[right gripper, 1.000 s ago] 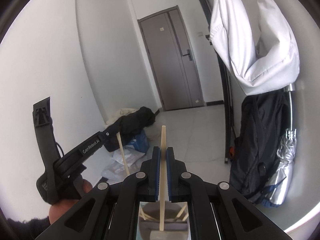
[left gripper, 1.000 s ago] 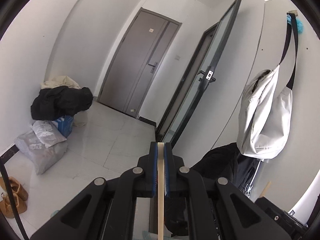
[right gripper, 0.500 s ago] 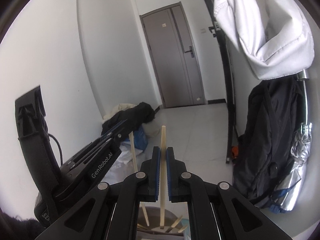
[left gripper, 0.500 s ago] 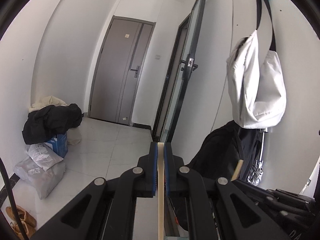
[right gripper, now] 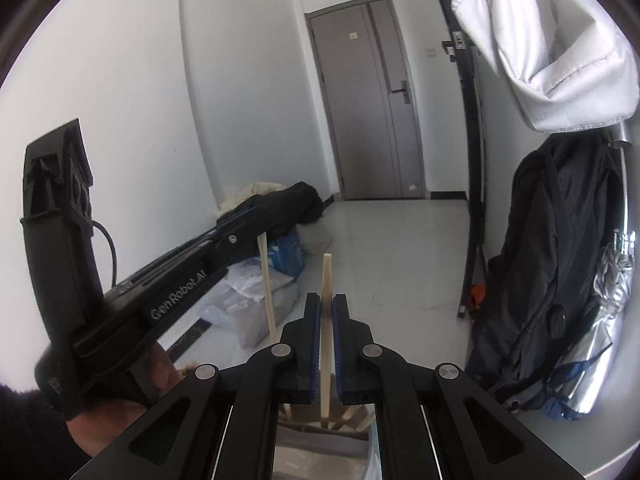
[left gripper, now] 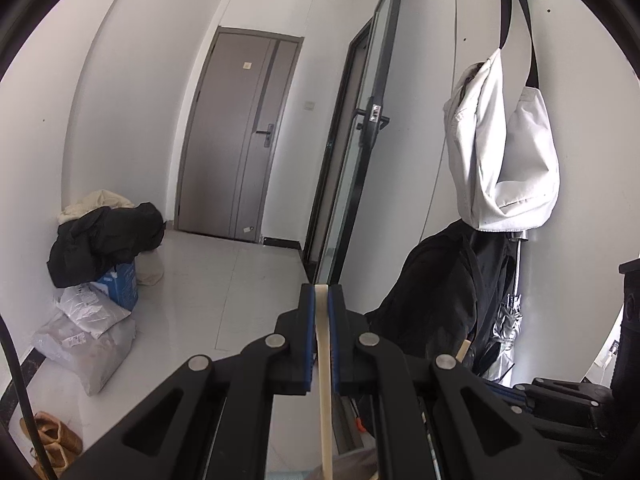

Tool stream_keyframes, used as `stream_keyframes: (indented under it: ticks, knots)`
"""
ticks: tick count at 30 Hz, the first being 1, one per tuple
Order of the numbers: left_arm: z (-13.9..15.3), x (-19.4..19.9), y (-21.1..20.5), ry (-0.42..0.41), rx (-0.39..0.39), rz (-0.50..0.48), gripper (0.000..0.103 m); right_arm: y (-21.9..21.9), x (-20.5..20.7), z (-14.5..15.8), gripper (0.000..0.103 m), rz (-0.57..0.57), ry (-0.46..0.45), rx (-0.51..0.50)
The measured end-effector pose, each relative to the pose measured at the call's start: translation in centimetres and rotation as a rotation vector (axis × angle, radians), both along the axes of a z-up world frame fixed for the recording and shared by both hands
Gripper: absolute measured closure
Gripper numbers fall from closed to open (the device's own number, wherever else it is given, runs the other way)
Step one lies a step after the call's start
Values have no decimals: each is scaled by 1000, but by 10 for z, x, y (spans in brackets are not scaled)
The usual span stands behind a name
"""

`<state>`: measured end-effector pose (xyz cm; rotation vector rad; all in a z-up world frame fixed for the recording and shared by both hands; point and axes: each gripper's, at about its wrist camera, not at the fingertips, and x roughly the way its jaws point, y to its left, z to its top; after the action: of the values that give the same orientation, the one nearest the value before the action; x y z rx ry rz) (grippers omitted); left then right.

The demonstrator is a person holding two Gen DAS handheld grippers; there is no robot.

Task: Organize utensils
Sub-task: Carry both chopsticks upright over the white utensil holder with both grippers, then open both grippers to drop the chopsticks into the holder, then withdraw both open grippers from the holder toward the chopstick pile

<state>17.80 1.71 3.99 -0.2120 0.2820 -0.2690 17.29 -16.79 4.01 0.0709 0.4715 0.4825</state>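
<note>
My left gripper is shut on a pale wooden stick that runs down out of view between the blue pads. From the right wrist, that same left gripper shows at the left, held by a hand, its stick hanging down. My right gripper is shut on a second wooden stick, upright, its lower end reaching into a grey holder directly below, where several more sticks lean. In the left wrist view the right gripper's body and its stick tip sit low right.
A grey door closes the hallway end, with an open glass door on the right. A white bag hangs over a black backpack and a silver umbrella. Clothes and plastic bags lie by the left wall.
Both grippers have sunk a little with their sticks still clamped. The left one has rolled, levelling its view, and now sits closer beside the right one.
</note>
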Motion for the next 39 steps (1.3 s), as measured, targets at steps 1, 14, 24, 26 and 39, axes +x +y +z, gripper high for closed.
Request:
stream_keyframes:
  ticks: [1,14,24,26,39]
  knots:
    - [-1,-2,2,19,-3,-5,100,2,0,-3,98,16,6,-7]
    - [-19,-18,7,375,54,-122,98,-5,-13,-30,86,3,137,34]
    - [14,-77,5,338,103,31,31,-35,-85,-16,45,-81,51,103]
    - [18,-91,2,311,134,55,28,-40,-100,-12,36,-108,27,95]
    - [13,-142,12,260,127,180,8,-47,-168,-12,11,-165,-41,76]
